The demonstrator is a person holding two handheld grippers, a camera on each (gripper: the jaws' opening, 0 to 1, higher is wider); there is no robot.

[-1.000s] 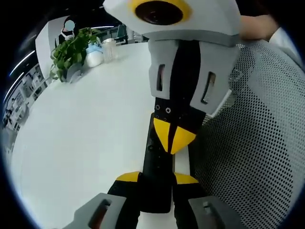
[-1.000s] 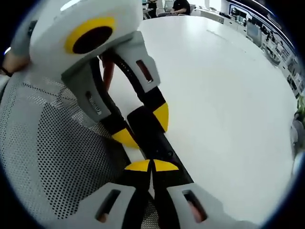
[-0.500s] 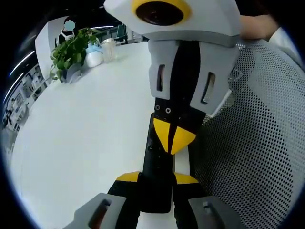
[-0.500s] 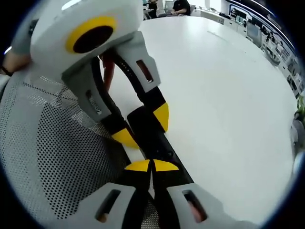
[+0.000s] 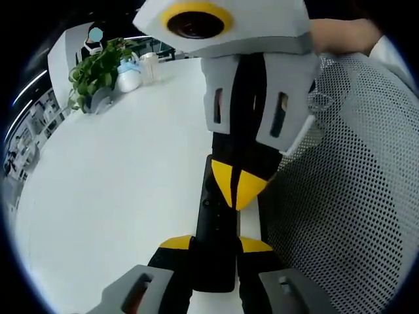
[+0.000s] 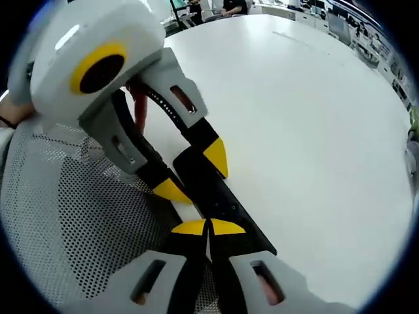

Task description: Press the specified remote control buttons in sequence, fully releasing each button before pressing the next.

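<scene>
White tabletop (image 5: 118,170) fills the background, with a plant (image 5: 98,69) at its far edge and a mesh chair back (image 5: 353,196) beside it. Near the tabletop's edge by the chair, the left gripper (image 5: 216,243) is clamped on one end of the black remote (image 5: 216,229), likely steadying it so presses do not shift it. The right gripper (image 6: 208,227) has its tips together, poised over the remote's face like a single fingertip; contact cannot be told.

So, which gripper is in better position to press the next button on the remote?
Probably the right gripper: its shut tips sit on the remote, while the left gripper clamps its end.
</scene>
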